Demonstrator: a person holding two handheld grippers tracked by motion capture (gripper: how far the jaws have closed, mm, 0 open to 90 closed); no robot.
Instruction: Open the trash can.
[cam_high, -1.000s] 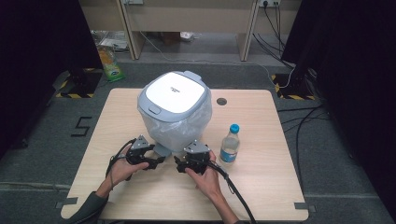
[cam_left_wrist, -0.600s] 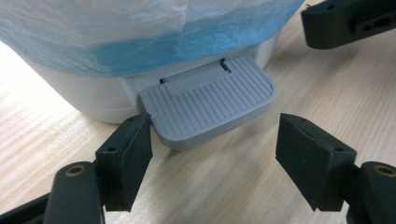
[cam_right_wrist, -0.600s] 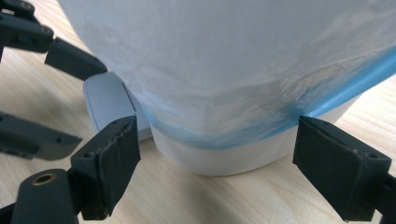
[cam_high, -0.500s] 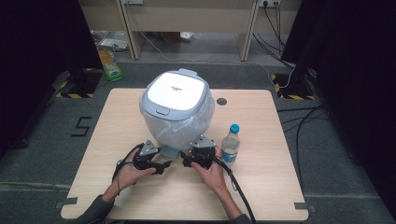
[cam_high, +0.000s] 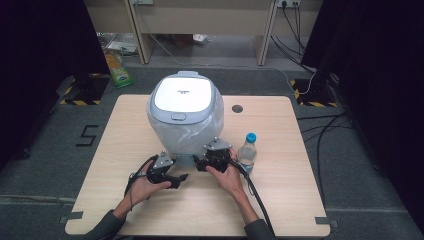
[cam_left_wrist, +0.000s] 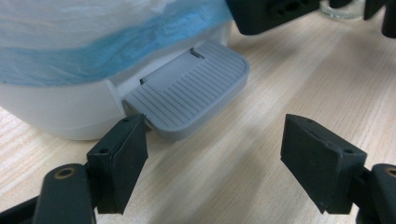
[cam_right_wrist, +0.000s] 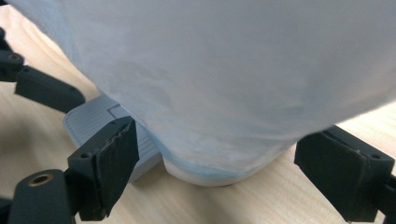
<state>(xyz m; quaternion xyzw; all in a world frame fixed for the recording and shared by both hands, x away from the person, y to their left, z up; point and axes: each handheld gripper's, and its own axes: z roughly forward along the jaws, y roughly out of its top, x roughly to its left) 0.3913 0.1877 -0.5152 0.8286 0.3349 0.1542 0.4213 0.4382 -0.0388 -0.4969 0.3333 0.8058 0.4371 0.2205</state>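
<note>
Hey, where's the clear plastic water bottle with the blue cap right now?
In the high view, the clear plastic water bottle with the blue cap stands upright on the wooden table, just right of the right gripper.

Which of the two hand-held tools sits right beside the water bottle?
The right tool, held next to the water bottle with the blue cap. The left tool is farther off, on the other side of the bin's grey pedal.

White pedal bin (cam_high: 184, 120), lid shut, plastic-wrapped, upright mid-table; grey pedal (cam_left_wrist: 187, 95) at base.
</note>
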